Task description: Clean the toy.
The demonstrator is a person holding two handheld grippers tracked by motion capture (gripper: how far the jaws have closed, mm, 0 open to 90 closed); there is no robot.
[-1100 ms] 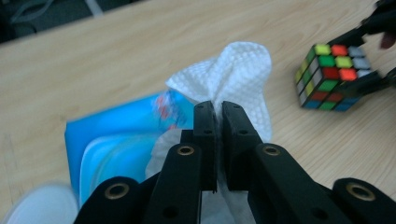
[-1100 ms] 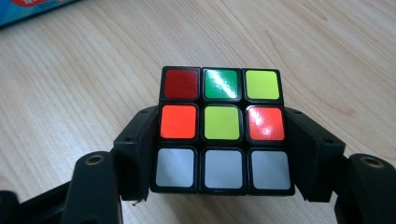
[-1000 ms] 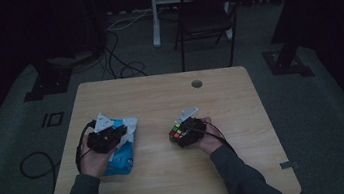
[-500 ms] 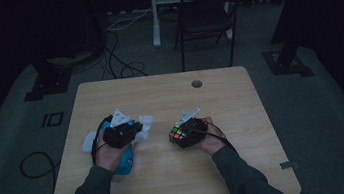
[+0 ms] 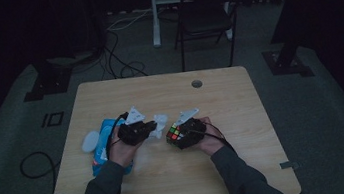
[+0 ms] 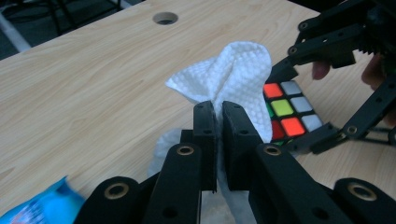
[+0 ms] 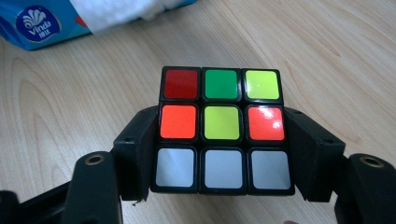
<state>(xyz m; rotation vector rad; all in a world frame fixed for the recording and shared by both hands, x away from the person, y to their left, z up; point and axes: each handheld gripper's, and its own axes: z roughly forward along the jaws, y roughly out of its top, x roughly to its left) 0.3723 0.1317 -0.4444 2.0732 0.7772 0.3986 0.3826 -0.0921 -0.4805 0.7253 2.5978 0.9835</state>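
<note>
Our left gripper [image 6: 216, 114] pinches the white tissue [image 6: 236, 79] tight; our right gripper [image 7: 219, 154] clamps the puzzle cube [image 7: 222, 128] just above the table [image 5: 220, 171]. We bring the tissue flat onto the coloured face, keeping the cube steady.

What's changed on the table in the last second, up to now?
The left claw, shut on a white wet wipe, has carried it from over the blue wipe pack across toward the Rubik's cube; the wipe now hangs right beside the cube. The right claw stays shut on the cube in the same spot, and the pack has not shifted on the table.
</note>
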